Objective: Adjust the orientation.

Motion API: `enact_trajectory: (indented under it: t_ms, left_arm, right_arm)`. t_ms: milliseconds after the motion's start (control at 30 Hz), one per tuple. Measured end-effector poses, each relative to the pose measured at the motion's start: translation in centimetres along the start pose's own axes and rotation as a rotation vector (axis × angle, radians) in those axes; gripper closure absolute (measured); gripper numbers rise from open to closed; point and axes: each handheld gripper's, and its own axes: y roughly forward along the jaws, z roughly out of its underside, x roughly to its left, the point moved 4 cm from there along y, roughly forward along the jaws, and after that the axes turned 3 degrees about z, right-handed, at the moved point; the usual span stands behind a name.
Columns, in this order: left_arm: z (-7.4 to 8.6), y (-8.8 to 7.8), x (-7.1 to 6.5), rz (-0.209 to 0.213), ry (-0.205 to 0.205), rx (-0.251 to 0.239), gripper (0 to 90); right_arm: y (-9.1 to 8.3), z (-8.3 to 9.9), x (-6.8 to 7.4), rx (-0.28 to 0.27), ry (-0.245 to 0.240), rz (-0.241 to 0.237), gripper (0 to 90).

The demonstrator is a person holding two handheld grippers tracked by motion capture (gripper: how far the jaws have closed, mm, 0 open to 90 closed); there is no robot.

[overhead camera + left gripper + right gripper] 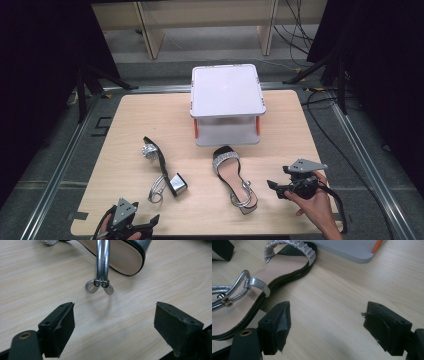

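Observation:
Two silver-strapped sandals lie on the wooden table [135, 115]. The left sandal [162, 172] rests on its side, block heel toward me. In the left gripper view its sole [120, 257] and looped ankle strap with buckle [101, 283] lie just beyond my jaws. The right sandal [232, 177] stands upright, insole up [284, 265]. My left gripper [150, 222] [115, 322] hovers open at the front edge, nothing between its jaws. My right gripper [276, 190] [327, 325] is open too, just right of the upright sandal's heel end, over bare wood.
A white two-level rack [227, 92] with orange posts [378, 246] stands at the back centre, its base [352, 250] close to the right sandal's toe. Black curtains and cables surround the table.

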Motion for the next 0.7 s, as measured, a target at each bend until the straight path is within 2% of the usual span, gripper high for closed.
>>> enact_trajectory:
  t_ms: [33, 67, 100, 133, 200, 233, 267, 300, 333, 367, 400, 433, 467, 533, 567, 600, 633, 700]
  left_arm:
    - [0.0, 0.0, 0.0, 0.000, 0.002, 0.002, 16.4]
    - [0.0, 0.0, 0.0, 0.000, 0.003, 0.004, 16.5]
    - [0.0, 0.0, 0.1, -0.001, 0.012, 0.006, 16.5]
    - [0.0, 0.0, 0.3, -0.002, 0.046, 0.015, 16.4]
    - [0.0, 0.0, 0.2, -0.004, 0.037, 0.015, 16.5]
    - [0.0, 0.0, 0.0, 0.000, 0.003, 0.000, 16.4]
    - [0.0, 0.0, 0.0, -0.002, 0.002, 0.004, 16.5]
    - [0.0, 0.0, 0.0, -0.002, 0.002, 0.004, 16.5]
    - [0.0, 0.0, 0.0, -0.002, 0.002, 0.002, 16.5]
    - [0.0, 0.1, 0.3, -0.001, 0.051, 0.013, 16.5]
    - [0.0, 0.0, 0.2, -0.006, 0.037, 0.018, 16.5]
    - [0.0, 0.1, 0.3, -0.002, 0.043, 0.014, 16.5]
    - [0.0, 0.1, 0.3, -0.005, 0.044, 0.017, 16.5]
    - [0.0, 0.0, 0.2, -0.002, 0.040, 0.019, 16.5]
    - [0.1, 0.1, 0.0, 0.001, 0.003, 0.003, 16.5]
    - [0.1, 0.1, 0.0, 0.001, 0.005, 0.003, 16.5]
    - [0.0, 0.0, 0.3, -0.003, 0.045, 0.017, 16.4]
    - [0.0, 0.0, 0.2, -0.003, 0.041, 0.017, 16.5]
  right_arm:
    - [-0.2, 0.0, 0.4, 0.014, 0.045, -0.005, 22.3]
    - [-0.2, -0.1, 0.2, -0.006, 0.006, -0.007, 22.6]
    - [-0.2, -0.2, 0.3, -0.014, 0.000, -0.013, 22.7]
    - [-0.4, -0.3, 0.5, -0.010, -0.003, -0.012, 22.7]
    - [-0.5, -0.4, 1.0, -0.009, 0.002, -0.022, 22.6]
    - [-0.6, -0.5, 1.4, -0.008, 0.028, -0.024, 22.5]
    - [-0.6, -0.7, 1.4, -0.028, -0.015, -0.031, 22.5]
    - [-0.7, -0.8, 1.9, -0.030, 0.000, -0.058, 22.2]
    - [-0.7, -0.8, 1.9, -0.030, 0.000, -0.058, 22.2]
    - [-0.8, -1.2, 2.6, -0.038, -0.024, -0.054, 21.3]
    - [-0.9, -1.3, 3.0, -0.037, -0.025, -0.062, 20.5]
    - [-0.9, -1.3, 3.4, -0.035, -0.012, -0.067, 19.8]
    - [-0.9, -1.6, 3.9, -0.043, -0.029, -0.086, 19.8]
    - [-0.8, -1.7, 5.0, -0.047, -0.022, -0.126, 18.5]
    - [-0.7, -1.7, 5.5, -0.033, -0.023, -0.148, 17.1]
    - [-0.5, -1.7, 6.3, -0.027, -0.033, -0.163, 16.7]
    - [-0.4, -1.6, 6.7, -0.021, -0.046, -0.167, 16.6]
    - [0.1, -1.4, 7.9, 0.015, -0.090, -0.168, 15.6]
